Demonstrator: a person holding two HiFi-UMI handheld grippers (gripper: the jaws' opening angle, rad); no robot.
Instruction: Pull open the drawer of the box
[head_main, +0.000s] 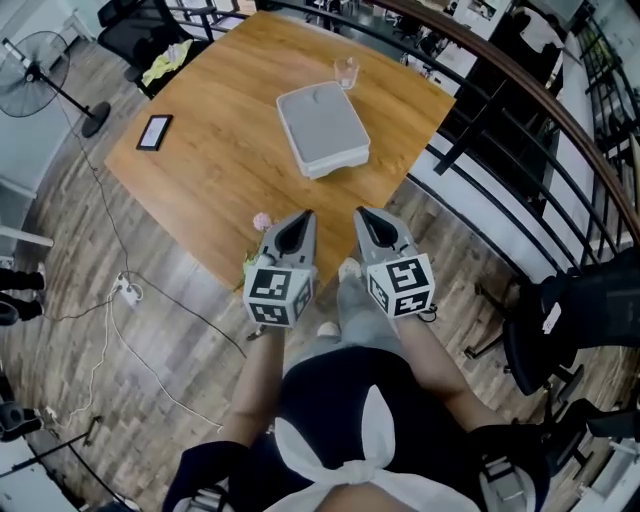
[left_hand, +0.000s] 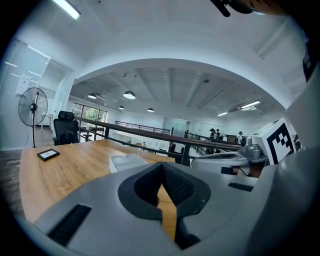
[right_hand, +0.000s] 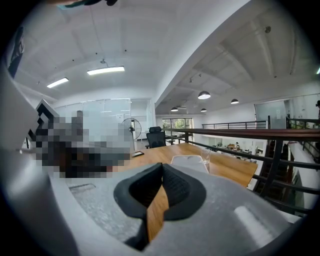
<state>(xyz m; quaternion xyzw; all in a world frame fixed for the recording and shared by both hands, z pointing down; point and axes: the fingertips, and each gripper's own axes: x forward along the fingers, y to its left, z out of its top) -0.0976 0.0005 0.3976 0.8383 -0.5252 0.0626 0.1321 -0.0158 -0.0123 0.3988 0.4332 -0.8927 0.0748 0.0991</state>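
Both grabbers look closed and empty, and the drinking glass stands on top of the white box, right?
Not quite. The glass is not on the white box; it stands on the wooden table just beyond the box's far corner, as the head view shows. The rest holds: the left gripper and the right gripper are both closed and empty.

No readable text, labels, brands or numbers. Only black-and-white square marker patterns: on cube (head_main: 280, 293) of left gripper (head_main: 303, 215), on cube (head_main: 402, 286) of right gripper (head_main: 360, 213). No characters in them.
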